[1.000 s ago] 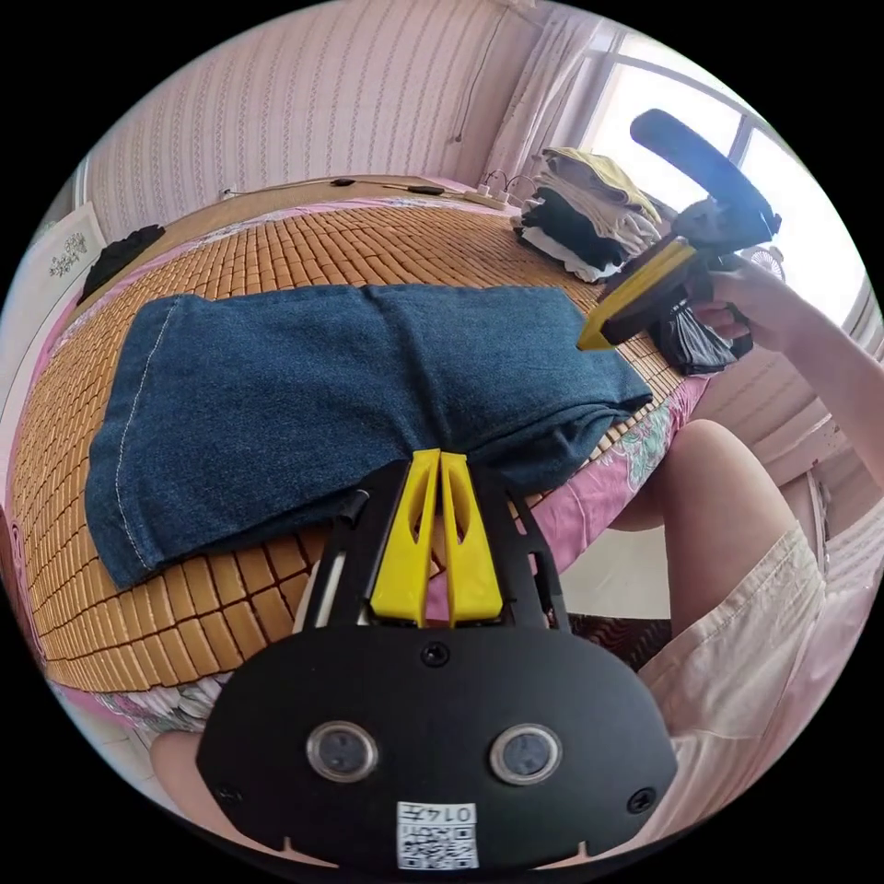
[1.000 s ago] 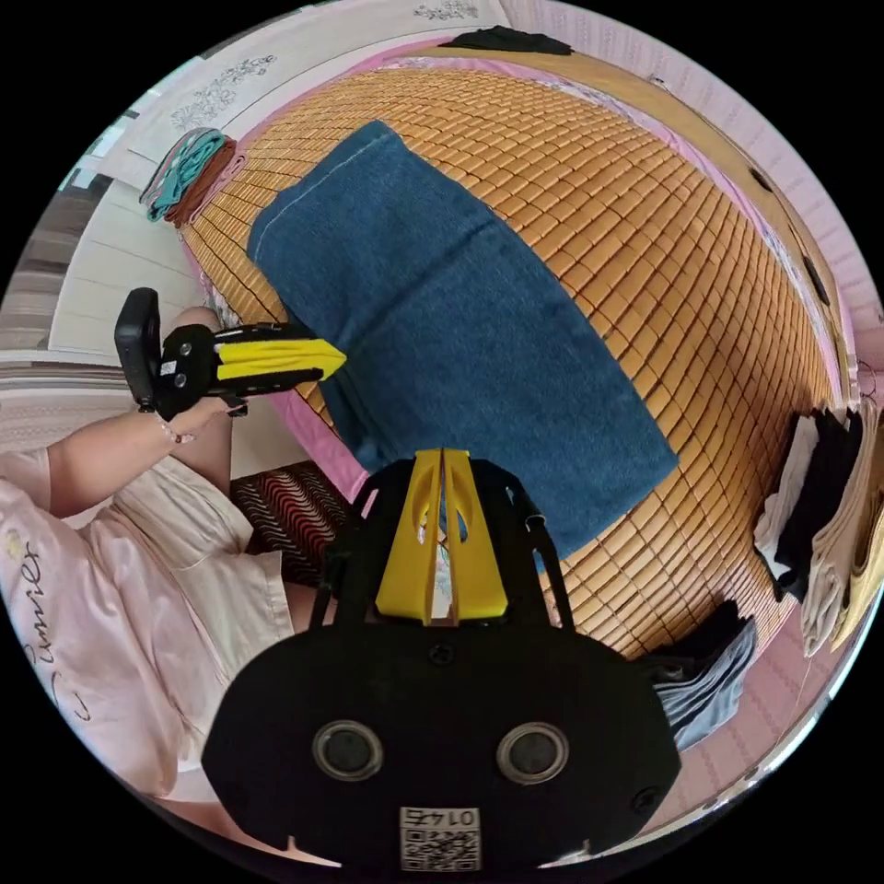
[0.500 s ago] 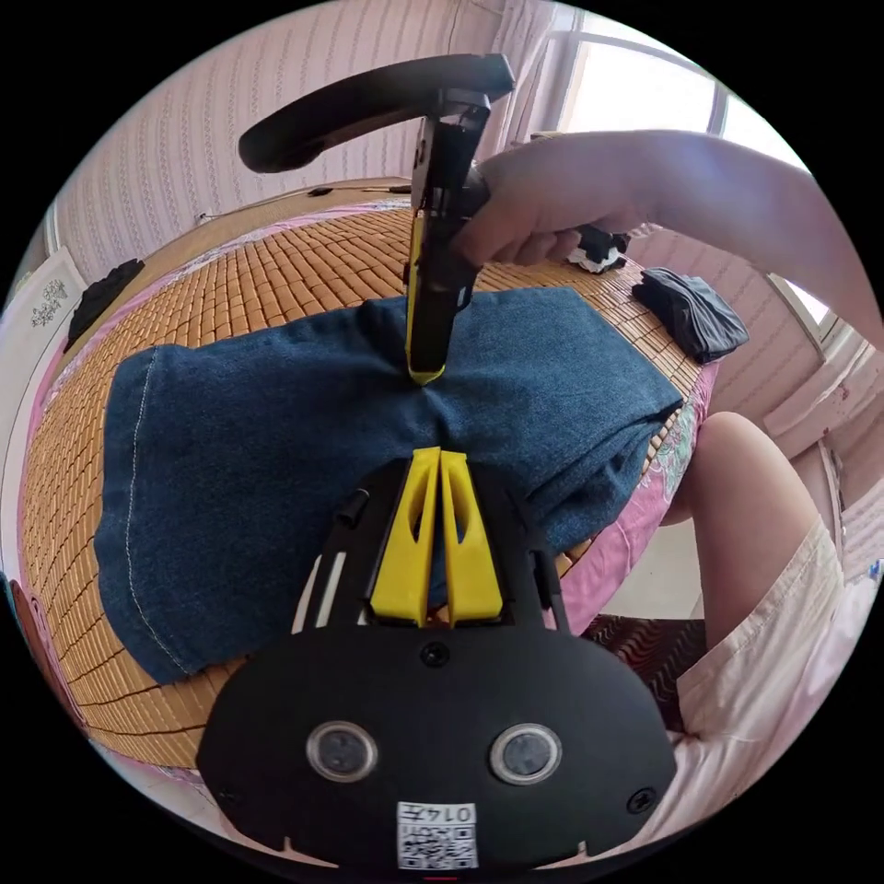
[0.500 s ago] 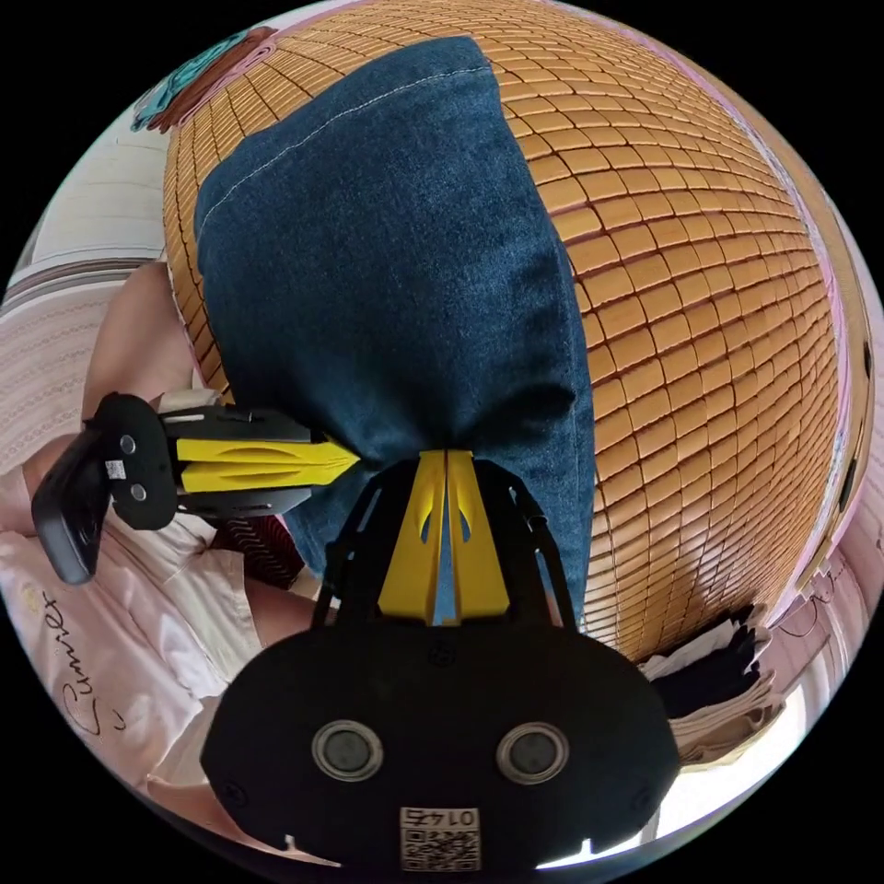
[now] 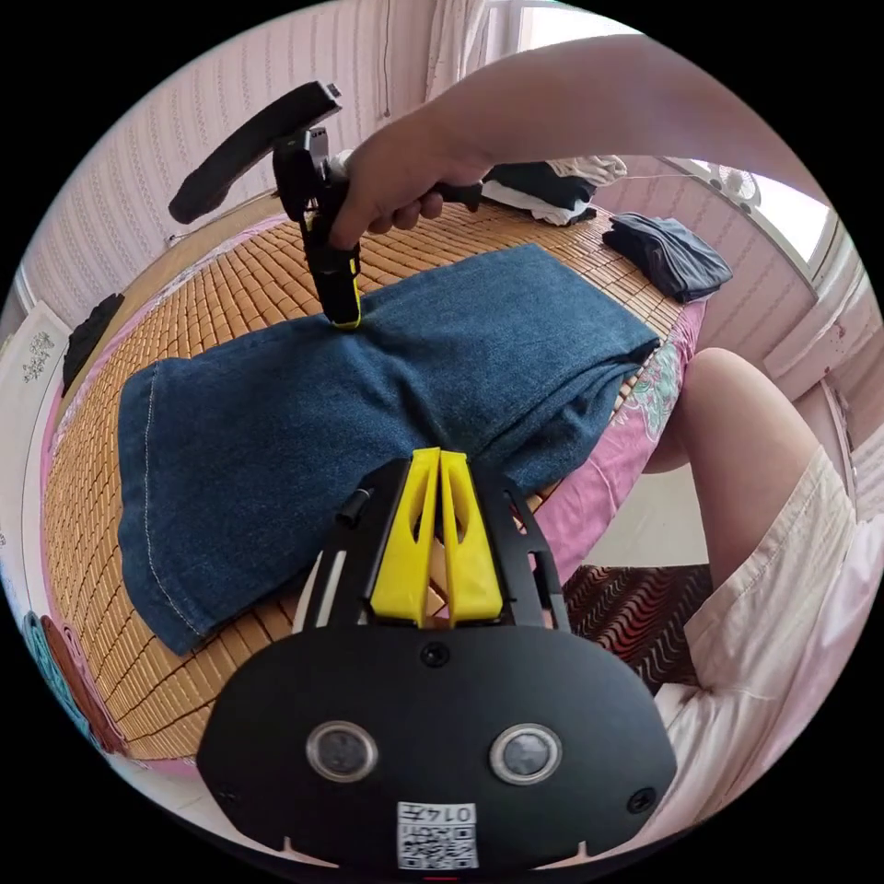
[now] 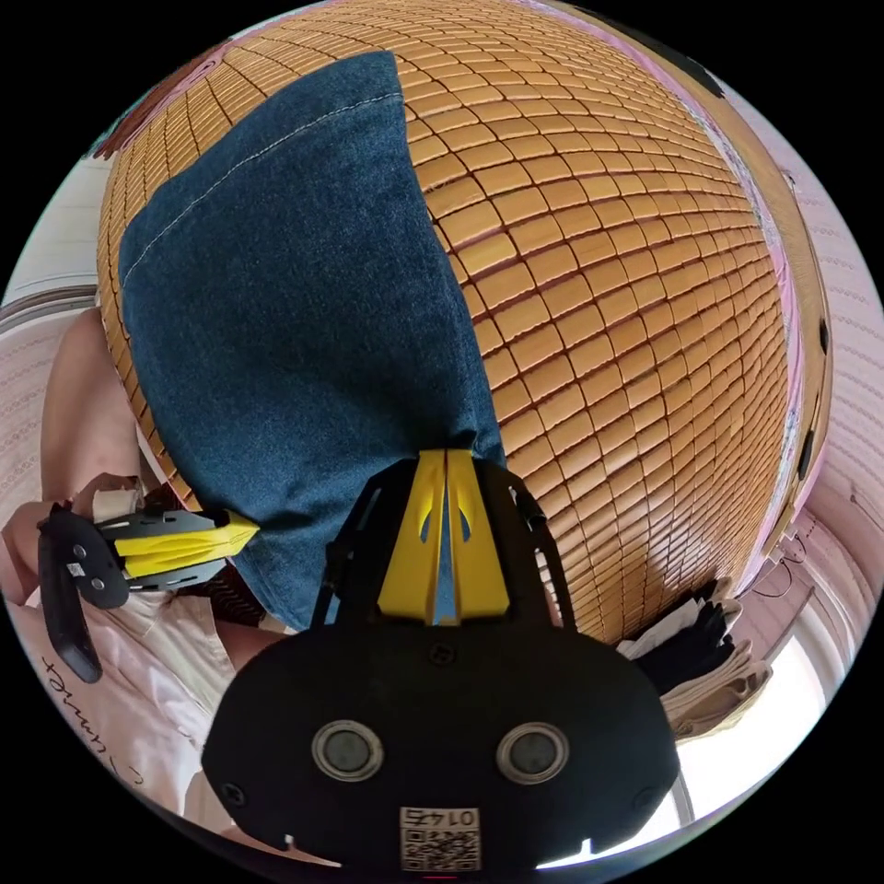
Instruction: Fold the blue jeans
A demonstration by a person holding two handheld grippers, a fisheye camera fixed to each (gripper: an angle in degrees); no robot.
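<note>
Two grippers work on one pair of folded blue jeans (image 5: 368, 405) on a bamboo mat (image 6: 626, 304).

Nearest to us in the left gripper view, the left gripper (image 5: 440, 458) has its yellow jaws together at the near edge of the denim, above the bed's pink sheet (image 5: 599, 479); we cannot tell whether cloth sits between them. Beside it we see a person's bare knee (image 5: 737, 414) and pale shorts (image 5: 783, 608). Across the jeans, the right gripper (image 5: 346, 318), held in a hand (image 5: 396, 184), points down with its tips pressed on the far edge; in the right gripper view its jaws are clamped on a strip of denim. Beyond lie a dark folded garment (image 5: 668, 258) and a stack of folded clothes (image 5: 543, 180).
</note>
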